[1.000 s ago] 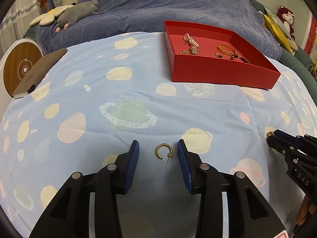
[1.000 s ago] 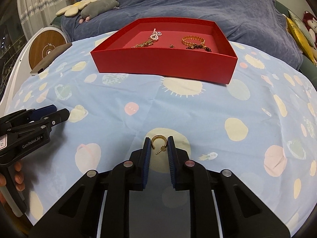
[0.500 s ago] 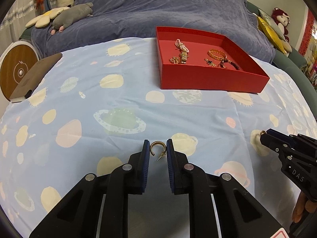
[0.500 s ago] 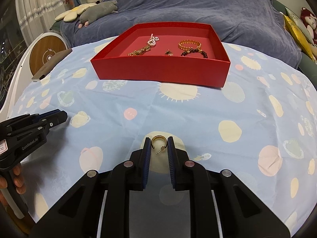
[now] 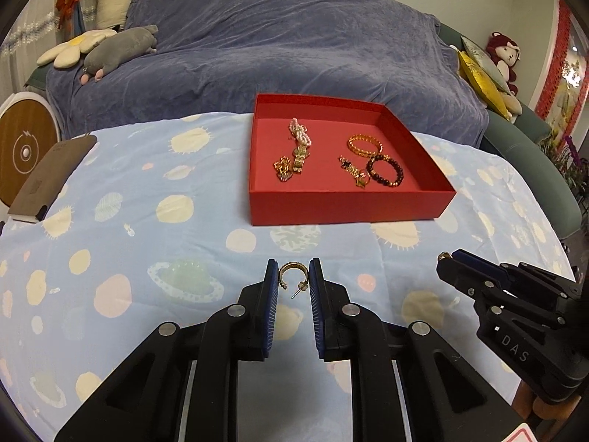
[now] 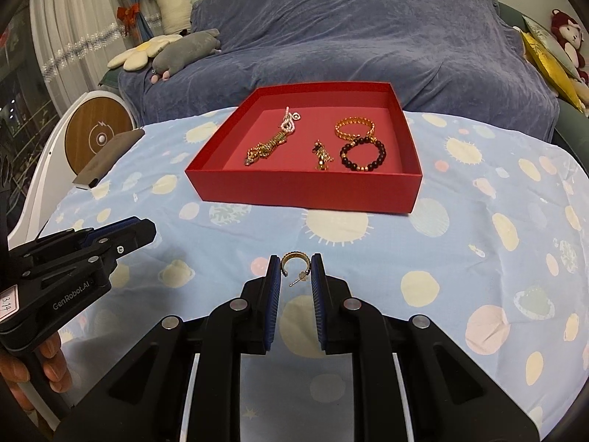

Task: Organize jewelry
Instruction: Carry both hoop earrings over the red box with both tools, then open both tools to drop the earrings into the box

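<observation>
Each gripper pinches a gold hoop earring above the light blue patterned cloth. My left gripper (image 5: 293, 276) is shut on one gold hoop earring (image 5: 291, 274), its post hanging down between the blue pads. My right gripper (image 6: 296, 270) is shut on a second gold hoop earring (image 6: 296, 263). Ahead sits a red box (image 5: 346, 204), also seen in the right wrist view as the red box (image 6: 305, 188). It holds a gold bracelet (image 5: 364, 144), a dark bead bracelet (image 5: 385, 170), a pearl and gold chain (image 5: 299, 143) and small gold pieces. Each gripper appears at the edge of the other's view.
A blue-covered sofa (image 5: 279, 48) with plush toys rises behind the table. A brown flat case (image 5: 48, 176) lies at the cloth's left edge beside a round wooden-faced device (image 5: 22, 147). Cushions and a red plush toy (image 5: 504, 55) sit at the right.
My left gripper closed on the hoop earring that lay on the cloth and lifted it. Both grippers rose with their earrings, so the red box now shows more of its inside.
</observation>
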